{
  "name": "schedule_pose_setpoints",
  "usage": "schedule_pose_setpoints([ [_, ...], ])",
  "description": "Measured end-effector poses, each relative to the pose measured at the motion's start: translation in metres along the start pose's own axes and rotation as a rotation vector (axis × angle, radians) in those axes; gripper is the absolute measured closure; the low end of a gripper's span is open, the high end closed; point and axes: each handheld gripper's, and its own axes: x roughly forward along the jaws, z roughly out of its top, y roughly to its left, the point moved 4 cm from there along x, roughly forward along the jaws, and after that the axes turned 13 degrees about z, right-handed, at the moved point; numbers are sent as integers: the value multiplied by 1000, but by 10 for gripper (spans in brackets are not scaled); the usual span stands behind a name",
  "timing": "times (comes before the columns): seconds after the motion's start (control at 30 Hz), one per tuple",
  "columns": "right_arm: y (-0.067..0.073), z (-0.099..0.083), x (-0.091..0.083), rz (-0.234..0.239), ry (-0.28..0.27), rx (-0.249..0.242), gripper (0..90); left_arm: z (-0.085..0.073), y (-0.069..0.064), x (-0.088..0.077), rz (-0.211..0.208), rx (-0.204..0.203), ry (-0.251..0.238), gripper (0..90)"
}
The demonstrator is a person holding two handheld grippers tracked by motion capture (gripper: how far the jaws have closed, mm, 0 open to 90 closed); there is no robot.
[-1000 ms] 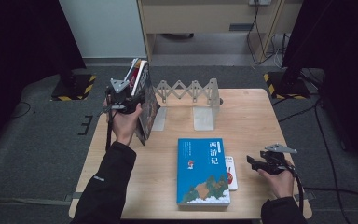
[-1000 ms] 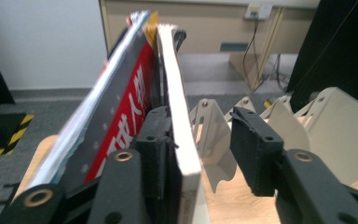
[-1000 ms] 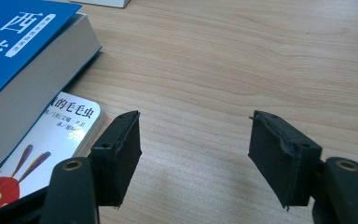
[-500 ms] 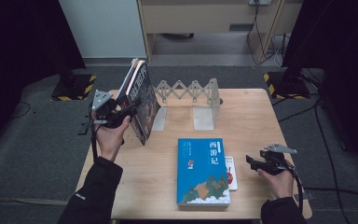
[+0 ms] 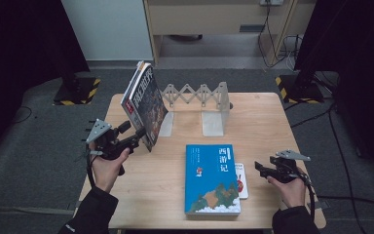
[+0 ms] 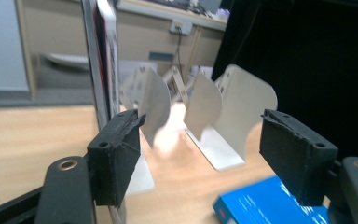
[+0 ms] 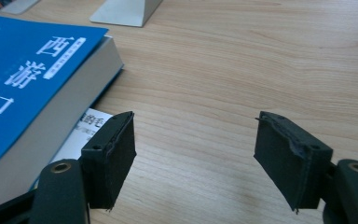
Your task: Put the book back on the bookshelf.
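A dark-covered book (image 5: 145, 103) stands tilted at the table's back left, leaning toward the left end of the metal bookend rack (image 5: 197, 94). My left gripper (image 5: 135, 136) sits just in front of its lower edge. Its jaws have just been opening and are open, with nothing between them. In the left gripper view the book's edge (image 6: 101, 60) rises behind the left jaw of that gripper (image 6: 203, 154). A blue book (image 5: 212, 178) lies flat near the front. My right gripper (image 5: 259, 168) rests to its right, jaws also just opening, open over bare wood (image 7: 196, 154).
A thin white booklet (image 5: 241, 181) pokes out from under the blue book's right side (image 7: 37, 70). The rack's upright plates (image 6: 240, 112) stand at the back middle of the wooden table (image 5: 277, 122). Dark floor and black stands surround the table.
My left gripper has let go of the dark book and pulled back toward the near left and lower. The book now leans tilted by the rack. The right hand has stayed put.
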Motion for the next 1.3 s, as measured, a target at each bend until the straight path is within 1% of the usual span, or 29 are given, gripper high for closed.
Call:
schedule_pose_setpoints([
  [0.07,2,1,0,4,-1,1,288,-9,0,3,-9,0,21,260],
  [0.17,4,2,0,12,-4,-6,283,-21,0,7,-30,-15,42,235],
  [0.2,5,2,0,15,-5,0,279,-23,-1,8,-33,-10,46,228],
  [0.27,7,4,1,21,-22,11,258,-29,-4,10,-42,5,66,212],
  [0.37,9,6,1,28,-47,19,244,-37,-9,13,-53,25,81,200],
  [0.47,13,8,1,41,-53,20,228,-49,-16,18,-59,45,113,198],
  [0.53,15,9,1,46,-63,19,225,-59,-22,22,-64,66,145,201],
  [0.6,16,10,1,46,-59,19,220,-68,-26,26,-61,97,185,220],
  [0.63,17,10,1,49,-49,14,220,-72,-29,27,-65,110,195,217],
  [0.7,18,10,1,44,-41,1,226,-79,-32,30,-69,122,216,216],
  [0.73,18,10,1,40,-36,-7,230,-81,-33,31,-74,126,222,216],
  [0.8,20,11,1,41,-41,-6,231,-85,-35,33,-73,144,230,217],
  [0.9,23,12,2,54,-37,-22,240,-91,-39,35,-91,162,244,238],
  [0.93,25,13,2,56,-40,-25,240,-93,-41,37,-107,160,255,250],
  [1.03,28,13,4,60,-32,-35,239,-100,-48,39,-132,170,274,250],
  [1.07,30,14,5,60,-37,-31,238,-101,-50,40,-138,176,284,249],
  [1.13,32,14,5,62,-33,-46,237,-104,-53,43,-147,178,290,234],
  [1.17,33,15,6,63,-38,-42,237,-105,-55,44,-153,182,294,229],
  [1.3,36,16,7,68,-42,-56,237,-107,-62,48,-191,168,291,196],
])
